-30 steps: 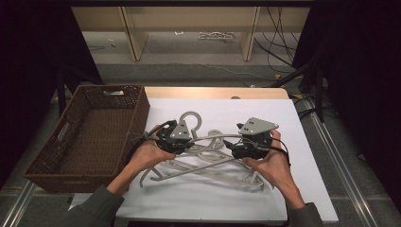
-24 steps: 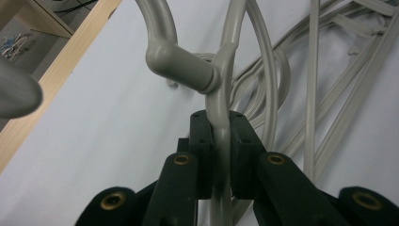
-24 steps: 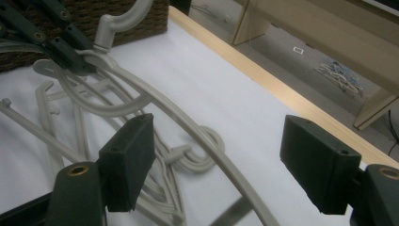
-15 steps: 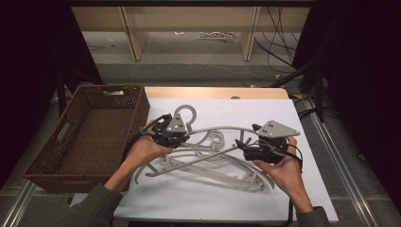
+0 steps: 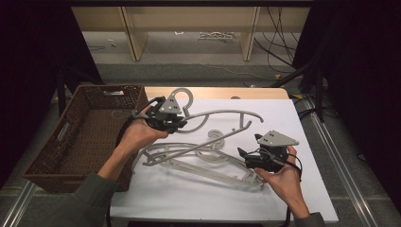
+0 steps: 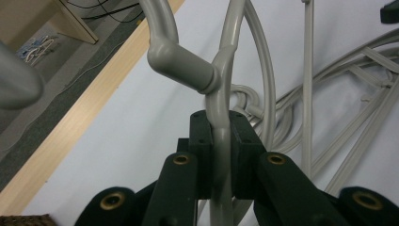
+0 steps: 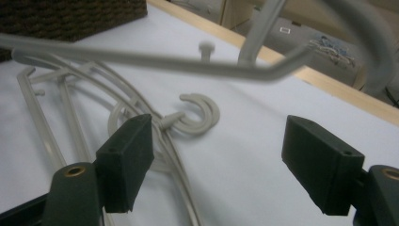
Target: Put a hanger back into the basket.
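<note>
Two grippers are in my hands over the white sheet (image 5: pixel 302 123) that covers the table. My left gripper (image 5: pixel 176 124) is clamped tight on the neck of a grey hanger (image 5: pixel 222 113); in the left gripper view the pads (image 6: pixel 203 141) squeeze the thin stem just below the joint where the hook (image 6: pixel 164 37) branches off. In the high view that hanger is lifted off the sheet near its far left corner, its hook curling past the far edge of the sheet over the wooden strip (image 5: pixel 255 92), and its long arm sweeps out toward the middle of the sheet. The wicker basket (image 5: pixel 71 142) stands just beside my left hand (image 5: pixel 137 135), off the sheet's left edge.

My right gripper (image 5: pixel 246 158) sits nearer the right front part of the sheet with its jaws standing wide and nothing between them. In the right gripper view the pads (image 7: pixel 127 155) frame bare sheet, with the loose hook (image 7: pixel 200 113) of another hanger lying flat just beyond them. The rest of the hangers (image 5: pixel 198 163) lie tangled on the sheet between my two hands, their near end touching or just beside the right gripper's tip; I cannot tell which.
</note>
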Demonstrator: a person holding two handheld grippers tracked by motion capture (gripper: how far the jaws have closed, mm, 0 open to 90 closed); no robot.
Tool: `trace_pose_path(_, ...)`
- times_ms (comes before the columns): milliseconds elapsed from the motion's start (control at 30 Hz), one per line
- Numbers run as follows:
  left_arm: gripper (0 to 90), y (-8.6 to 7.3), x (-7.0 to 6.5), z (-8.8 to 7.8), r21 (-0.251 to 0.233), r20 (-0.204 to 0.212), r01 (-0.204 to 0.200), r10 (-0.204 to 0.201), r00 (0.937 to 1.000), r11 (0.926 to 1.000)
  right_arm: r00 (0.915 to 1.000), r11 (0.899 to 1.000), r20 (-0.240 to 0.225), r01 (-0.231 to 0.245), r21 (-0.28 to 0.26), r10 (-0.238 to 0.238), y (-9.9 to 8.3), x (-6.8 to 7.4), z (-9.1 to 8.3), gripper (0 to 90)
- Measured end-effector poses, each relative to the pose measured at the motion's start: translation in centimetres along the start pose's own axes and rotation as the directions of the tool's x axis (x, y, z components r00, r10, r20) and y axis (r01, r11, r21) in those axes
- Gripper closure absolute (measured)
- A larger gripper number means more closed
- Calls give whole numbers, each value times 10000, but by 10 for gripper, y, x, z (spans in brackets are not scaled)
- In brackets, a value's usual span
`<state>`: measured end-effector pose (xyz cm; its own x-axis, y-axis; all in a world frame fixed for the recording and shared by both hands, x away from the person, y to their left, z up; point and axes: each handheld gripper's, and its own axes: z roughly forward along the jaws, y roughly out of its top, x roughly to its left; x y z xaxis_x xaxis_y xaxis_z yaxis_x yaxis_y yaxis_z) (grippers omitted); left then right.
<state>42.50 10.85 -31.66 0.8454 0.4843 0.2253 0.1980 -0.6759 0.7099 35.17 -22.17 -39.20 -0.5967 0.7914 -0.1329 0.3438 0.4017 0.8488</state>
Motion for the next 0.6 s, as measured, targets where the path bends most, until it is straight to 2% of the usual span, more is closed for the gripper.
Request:
trace_pose_path(200, 818, 6, 15, -16, -15, -276, 139, -139, 9995, 9999, 9999, 9995, -73, -118, 281, 120, -9, 0, 4, 257)
trace_pose_path(233, 818, 6, 17, -19, -83, -433, 165, -169, 9989, 9998, 9999, 9995, -94, -119, 302, 122, -10, 0, 4, 256)
trace_pose_path(367, 818, 8, 21, -31, -195, -497, 197, -206, 9986, 9996, 9998, 9991, -109, -142, 393, 146, -14, 0, 6, 252)
trace_pose_path(500, 818, 4, 30, -45, -101, -934, 90, -99, 9956, 9999, 9997, 9987, -170, -155, 490, 163, -16, 1, 7, 252)
trace_pose_path(600, 818, -5, 40, -57, -208, -1308, 345, -369, 9907, 9992, 9998, 9982, -162, -144, 582, 153, -17, 1, 6, 254)
